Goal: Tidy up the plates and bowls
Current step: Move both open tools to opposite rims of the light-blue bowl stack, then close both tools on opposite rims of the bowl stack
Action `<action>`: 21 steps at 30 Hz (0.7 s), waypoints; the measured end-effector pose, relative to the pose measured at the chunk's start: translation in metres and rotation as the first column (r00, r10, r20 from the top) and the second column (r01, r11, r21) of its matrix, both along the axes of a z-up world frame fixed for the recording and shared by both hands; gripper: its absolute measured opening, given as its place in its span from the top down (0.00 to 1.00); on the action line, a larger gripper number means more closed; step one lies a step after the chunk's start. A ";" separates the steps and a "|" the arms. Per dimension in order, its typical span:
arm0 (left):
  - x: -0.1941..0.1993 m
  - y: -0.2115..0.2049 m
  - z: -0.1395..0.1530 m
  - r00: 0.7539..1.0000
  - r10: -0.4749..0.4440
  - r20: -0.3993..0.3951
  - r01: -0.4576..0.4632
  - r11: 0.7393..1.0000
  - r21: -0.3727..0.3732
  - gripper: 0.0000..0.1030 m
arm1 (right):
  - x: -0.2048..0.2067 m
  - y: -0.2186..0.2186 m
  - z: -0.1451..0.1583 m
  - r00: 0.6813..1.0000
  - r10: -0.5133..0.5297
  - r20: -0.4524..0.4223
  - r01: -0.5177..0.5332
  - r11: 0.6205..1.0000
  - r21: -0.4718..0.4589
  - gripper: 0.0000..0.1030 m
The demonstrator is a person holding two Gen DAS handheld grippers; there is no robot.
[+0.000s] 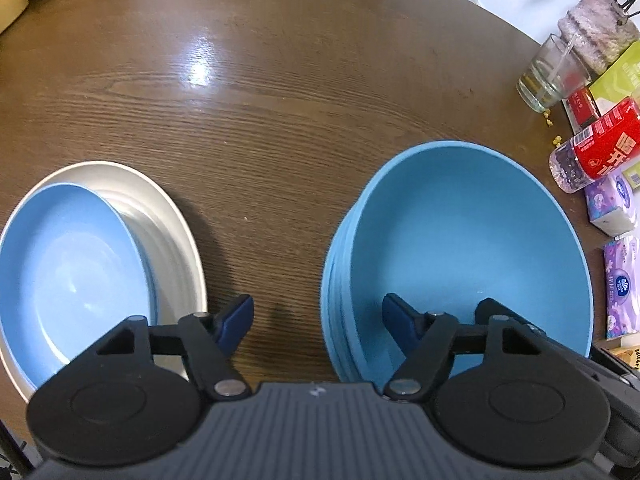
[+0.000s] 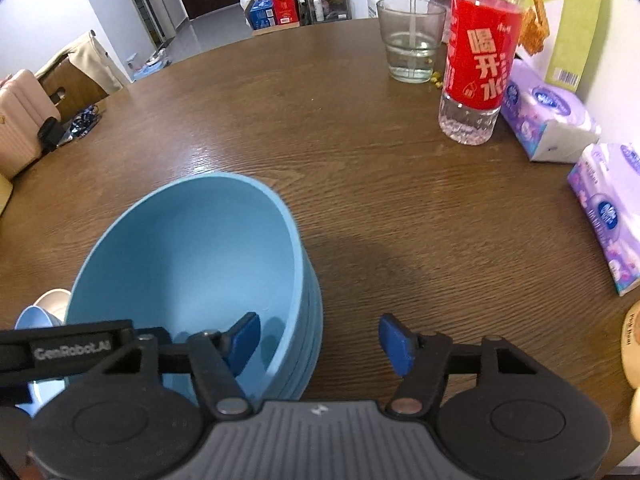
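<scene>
Surface: brown wooden table [image 1: 280, 100]. Stack of blue bowls [image 1: 460, 260], nested, near right edge clutter. Blue plate [image 1: 68, 280] resting on cream plate [image 1: 168, 216], left of the bowls. Left gripper [image 1: 318, 316] and right gripper [image 2: 318, 338]: fingers apart, empty. Sorting appears essentially complete.

left tongs [image 1: 318, 318] hanging wide apart, blue pads gripping nothing, pointing forward and down | right tongs [image 2: 320, 340] likewise gaping, pads empty, pointing forward and down | black linkages on both splaying outward from the grey ribbed bodies
</scene>
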State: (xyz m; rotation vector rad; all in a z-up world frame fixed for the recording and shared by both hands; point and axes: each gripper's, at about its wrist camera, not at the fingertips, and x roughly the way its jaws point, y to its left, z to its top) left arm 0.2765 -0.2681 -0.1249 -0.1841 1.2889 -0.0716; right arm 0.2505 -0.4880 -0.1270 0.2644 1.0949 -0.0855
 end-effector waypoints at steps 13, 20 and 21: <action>0.006 -0.005 -0.001 0.998 -0.057 0.012 0.058 0.992 -0.109 0.62 | 0.001 -0.006 -0.010 1.000 -0.019 0.008 0.017 0.990 0.139 0.65; 0.004 -0.007 0.000 0.997 -0.077 0.024 0.079 0.992 -0.102 0.62 | -0.003 -0.007 -0.011 0.999 -0.033 0.021 0.029 0.988 0.150 0.66; 0.004 -0.007 0.000 0.997 -0.079 0.024 0.081 0.992 -0.101 0.62 | -0.004 -0.007 -0.011 0.999 -0.039 0.022 0.035 0.987 0.154 0.66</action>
